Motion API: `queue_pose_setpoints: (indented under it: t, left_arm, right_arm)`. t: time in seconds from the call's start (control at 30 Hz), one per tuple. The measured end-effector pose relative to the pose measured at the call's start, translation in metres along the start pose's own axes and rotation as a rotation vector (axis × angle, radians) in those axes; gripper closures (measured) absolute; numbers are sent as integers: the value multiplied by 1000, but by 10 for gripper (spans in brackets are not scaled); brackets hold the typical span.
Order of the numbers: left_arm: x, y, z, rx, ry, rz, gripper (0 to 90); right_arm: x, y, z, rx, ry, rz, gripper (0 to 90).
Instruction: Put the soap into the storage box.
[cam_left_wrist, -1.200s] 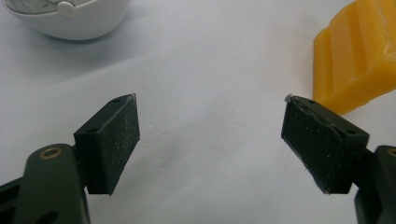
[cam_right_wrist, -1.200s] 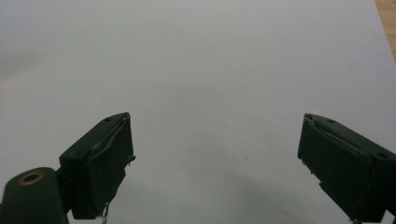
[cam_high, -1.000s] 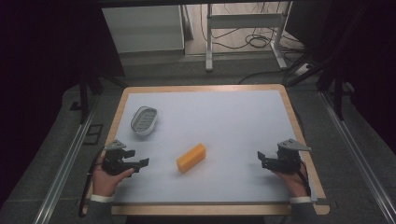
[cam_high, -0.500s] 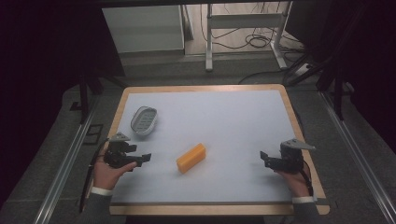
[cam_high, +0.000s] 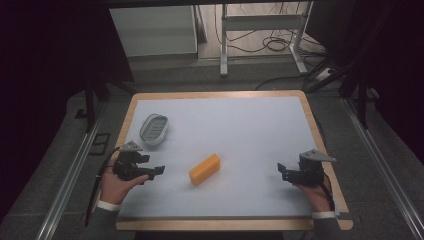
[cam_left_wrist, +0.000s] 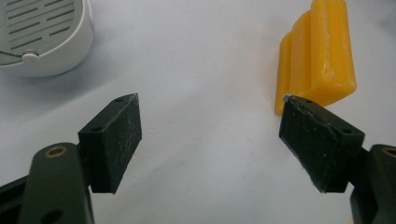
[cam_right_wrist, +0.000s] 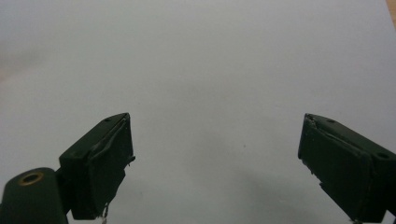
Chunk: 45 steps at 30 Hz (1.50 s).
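Left tool (cam_left_wrist: 210, 140) spread near yellow bar (cam_left_wrist: 317, 56) (no readable label); right tool (cam_right_wrist: 215, 163) spread, holding nothing.

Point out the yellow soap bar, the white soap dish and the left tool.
yellow soap bar (cam_high: 205, 169), high view, middle of its top face
white soap dish (cam_high: 153, 128), high view, on its slotted insert
left tool (cam_left_wrist: 210, 140), left gripper view, midway between its open fingertips
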<state>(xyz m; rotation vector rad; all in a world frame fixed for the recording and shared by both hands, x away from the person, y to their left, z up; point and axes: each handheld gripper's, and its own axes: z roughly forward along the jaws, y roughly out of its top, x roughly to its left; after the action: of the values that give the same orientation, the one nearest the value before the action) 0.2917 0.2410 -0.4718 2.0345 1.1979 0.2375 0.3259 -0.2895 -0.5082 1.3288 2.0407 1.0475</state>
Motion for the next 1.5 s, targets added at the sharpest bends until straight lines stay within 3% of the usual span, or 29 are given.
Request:
queue_pose_setpoints:
  t: [0.67, 1.03, 1.5]
  left_arm:
    - [-19, 21, 11, 59, -13, 62, 232]
    - [-27, 29, 16, 62, -22, 79, 244]
    - [-48, 43, 28, 89, -41, 126, 248]
  right_arm:
    - [-2, -1, 0, -5, -9, -10, 102]
    - [-2, -2, 1, -2, -14, -11, 102]
    - [-3, -4, 2, 3, -18, -18, 101]
